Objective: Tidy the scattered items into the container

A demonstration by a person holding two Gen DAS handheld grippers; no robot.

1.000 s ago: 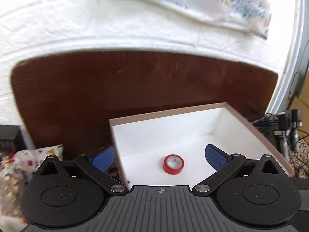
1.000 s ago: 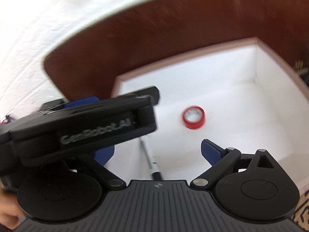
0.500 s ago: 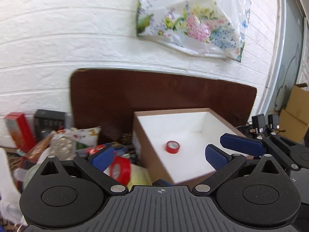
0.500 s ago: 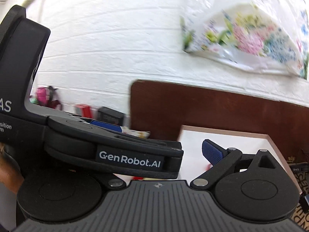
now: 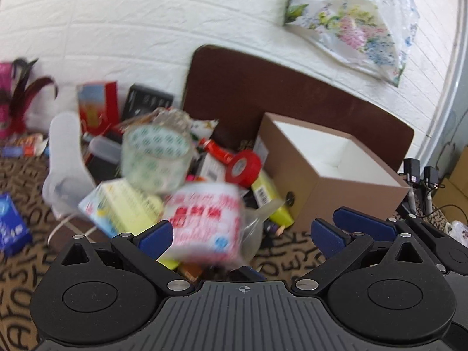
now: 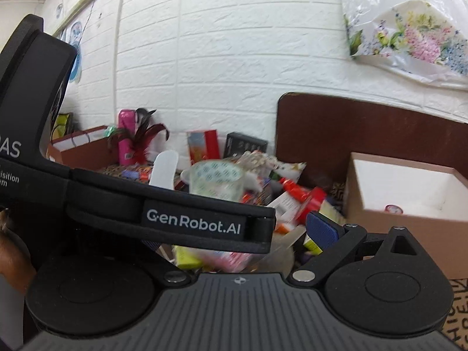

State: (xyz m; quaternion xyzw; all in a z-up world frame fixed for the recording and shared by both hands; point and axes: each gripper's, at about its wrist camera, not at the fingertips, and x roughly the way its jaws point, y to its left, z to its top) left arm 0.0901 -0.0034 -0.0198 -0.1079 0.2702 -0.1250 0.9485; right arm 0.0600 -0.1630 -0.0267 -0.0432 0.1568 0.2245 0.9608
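A brown box with white inside (image 5: 333,172) (image 6: 409,201) stands at the right; a small red tape roll (image 6: 393,209) lies in it. A pile of scattered items lies left of it: a clear tape roll with green print (image 5: 155,158) (image 6: 216,180), a red tape roll (image 5: 242,166), a pink-and-white packet (image 5: 204,219), a yellow box (image 5: 122,207). My left gripper (image 5: 241,234) is open and empty, low over the pile with the pink packet between its fingers. My right gripper (image 6: 242,234) is open and empty; the left gripper's body (image 6: 175,213) hides its left finger.
A white brick wall and a dark brown board (image 5: 292,99) stand behind. A floral plastic bag (image 5: 351,26) hangs on the wall. A red box (image 5: 96,105), a black box (image 5: 146,102) and a pink bottle (image 6: 127,137) stand at the back. A blue packet (image 5: 11,225) lies at the left.
Both grippers have pulled back out of the box and swung left toward the pile. The box has moved to the right of both views. Both stay open and empty.
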